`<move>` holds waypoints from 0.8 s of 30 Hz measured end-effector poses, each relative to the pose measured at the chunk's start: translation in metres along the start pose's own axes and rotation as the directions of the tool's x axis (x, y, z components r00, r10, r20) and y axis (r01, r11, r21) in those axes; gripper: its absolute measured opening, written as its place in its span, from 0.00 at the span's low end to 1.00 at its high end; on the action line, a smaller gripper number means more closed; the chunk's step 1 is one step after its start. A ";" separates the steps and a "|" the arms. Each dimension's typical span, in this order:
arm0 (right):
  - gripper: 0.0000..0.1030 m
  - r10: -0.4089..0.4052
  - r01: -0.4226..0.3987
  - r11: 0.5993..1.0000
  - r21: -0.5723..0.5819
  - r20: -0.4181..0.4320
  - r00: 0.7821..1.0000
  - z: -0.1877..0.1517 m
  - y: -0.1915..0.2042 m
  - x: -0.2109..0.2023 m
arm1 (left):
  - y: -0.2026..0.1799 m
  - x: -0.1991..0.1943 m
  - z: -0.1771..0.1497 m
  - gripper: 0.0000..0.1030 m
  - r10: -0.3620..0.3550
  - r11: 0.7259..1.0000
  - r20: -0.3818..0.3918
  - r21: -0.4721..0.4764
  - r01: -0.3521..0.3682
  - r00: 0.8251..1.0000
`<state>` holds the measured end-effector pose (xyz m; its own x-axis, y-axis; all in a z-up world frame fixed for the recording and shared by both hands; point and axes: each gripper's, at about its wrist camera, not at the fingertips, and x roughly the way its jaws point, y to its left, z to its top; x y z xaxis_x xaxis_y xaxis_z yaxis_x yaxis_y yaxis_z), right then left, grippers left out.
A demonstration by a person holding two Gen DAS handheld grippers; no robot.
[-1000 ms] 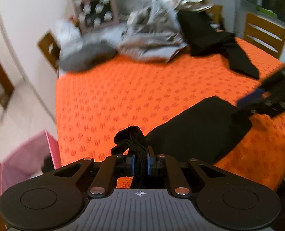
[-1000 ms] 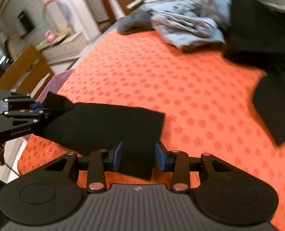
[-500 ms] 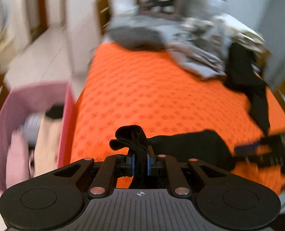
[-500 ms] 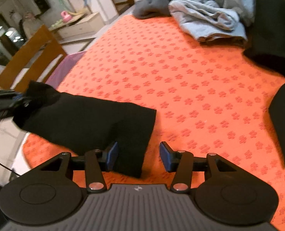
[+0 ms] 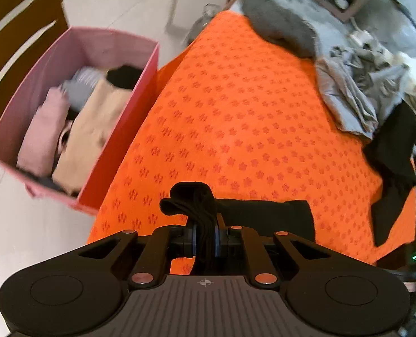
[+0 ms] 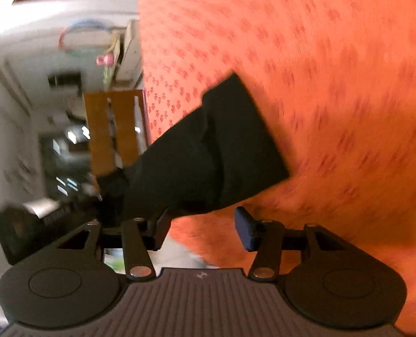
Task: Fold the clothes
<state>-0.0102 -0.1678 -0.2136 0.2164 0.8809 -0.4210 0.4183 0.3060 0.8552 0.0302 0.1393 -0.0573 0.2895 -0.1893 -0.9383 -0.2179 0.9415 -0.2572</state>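
Fabric filled my left claw (image 5: 205,236): its two pads were clamped tight on a bunched end of the black garment (image 5: 267,217), and a knot of dark cloth stood up just past them. From that grip the garment ran off to the right in a folded strip along the near edge of the orange tablecloth (image 5: 236,112), hanging partly over it.

My right claw (image 6: 205,224) was rolled well over, so the room looked tipped on its side. Its jaws were opening, with nothing pressed between them; the black garment (image 6: 208,151) sat just beyond the left finger (image 6: 160,226), spread as a flat dark panel on the orange cloth (image 6: 320,56). This view was badly blurred, and I could not tell whether the finger touched the cloth.

Left of the table's near corner, on the pale floor, stood a pink box (image 5: 118,129) holding folded pink, beige, grey and black pieces. Further along the right edge a black piece (image 5: 393,174) draped over the side. Along the far edge lay a heap of grey clothes (image 5: 348,90), with a dark grey one (image 5: 278,25) at the far left corner.
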 end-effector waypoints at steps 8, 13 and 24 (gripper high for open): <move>0.65 0.125 -0.146 0.940 0.307 0.085 0.988 -0.016 -0.020 0.022 | -0.003 -0.007 0.001 0.13 0.009 0.992 -0.047 -0.122 -0.015 0.999; 0.51 0.018 -0.089 0.942 0.323 0.218 0.976 -0.023 -0.011 0.011 | 0.000 -0.013 -0.007 0.13 0.012 0.979 -0.053 -0.201 -0.022 0.999; 0.17 -0.163 0.132 0.983 0.128 0.270 0.949 -0.014 0.033 -0.007 | 0.012 -0.026 -0.027 0.13 0.014 0.962 -0.035 -0.273 -0.023 0.999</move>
<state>-0.0106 -0.1593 -0.1784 0.3754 0.6884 -0.6206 0.5526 0.3712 0.7462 -0.0050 0.1484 -0.0423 0.2533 -0.1855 -0.9494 -0.4708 0.8337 -0.2885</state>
